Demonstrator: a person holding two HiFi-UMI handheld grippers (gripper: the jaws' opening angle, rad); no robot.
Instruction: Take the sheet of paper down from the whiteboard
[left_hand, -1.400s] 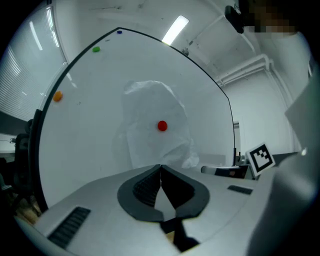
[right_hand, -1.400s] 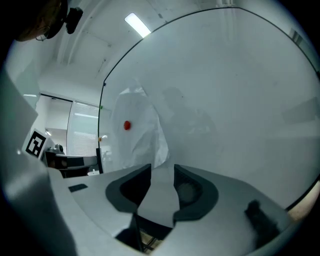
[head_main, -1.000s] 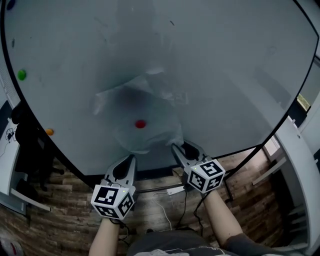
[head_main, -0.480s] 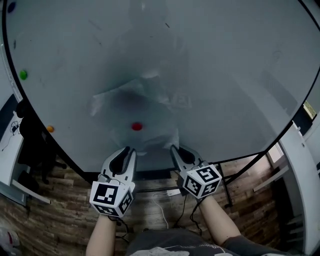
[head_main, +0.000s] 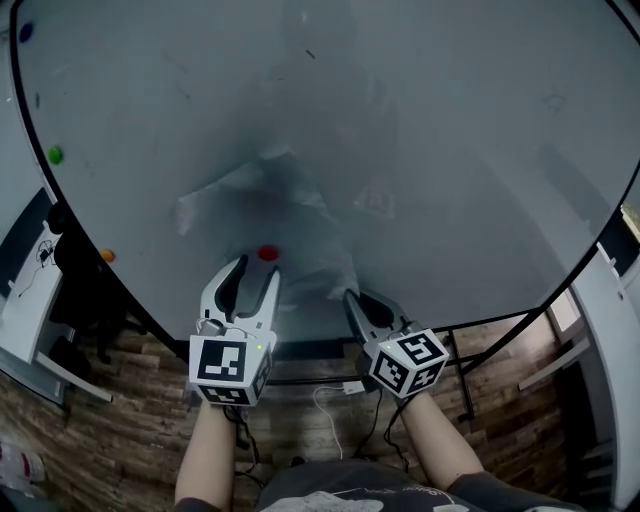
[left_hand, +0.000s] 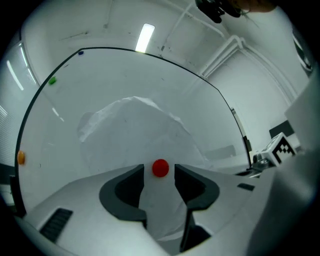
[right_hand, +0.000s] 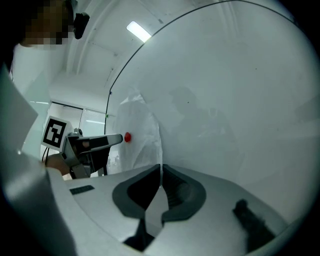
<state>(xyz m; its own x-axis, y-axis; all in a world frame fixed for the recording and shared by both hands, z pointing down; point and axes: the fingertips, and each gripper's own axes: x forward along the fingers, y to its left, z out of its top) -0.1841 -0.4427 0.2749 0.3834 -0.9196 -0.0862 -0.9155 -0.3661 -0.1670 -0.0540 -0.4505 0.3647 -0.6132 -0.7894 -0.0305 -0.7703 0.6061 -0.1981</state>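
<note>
A crumpled white sheet of paper (head_main: 275, 215) hangs on the whiteboard (head_main: 450, 150), pinned by a red magnet (head_main: 268, 254). My left gripper (head_main: 251, 276) has just been opening; its jaws stand apart on either side of the red magnet (left_hand: 160, 168), not touching it, with the sheet of paper (left_hand: 135, 132) behind. My right gripper (head_main: 352, 298) has just closed and is shut on the paper's lower right edge; in the right gripper view the paper's edge (right_hand: 161, 172) runs pinched between the jaws of the right gripper (right_hand: 161, 169). The left gripper (right_hand: 112, 140) shows there beside the magnet (right_hand: 128, 137).
A green magnet (head_main: 55, 155) and an orange magnet (head_main: 107, 256) sit near the board's left edge. Below the board lie a wooden floor (head_main: 130, 420) with cables and the board's stand. A white desk (head_main: 25, 290) is at the left.
The left gripper rose from the paper's bottom edge to the red magnet and opened its jaws. The right gripper closed on the paper's lower right edge and stayed in place.
</note>
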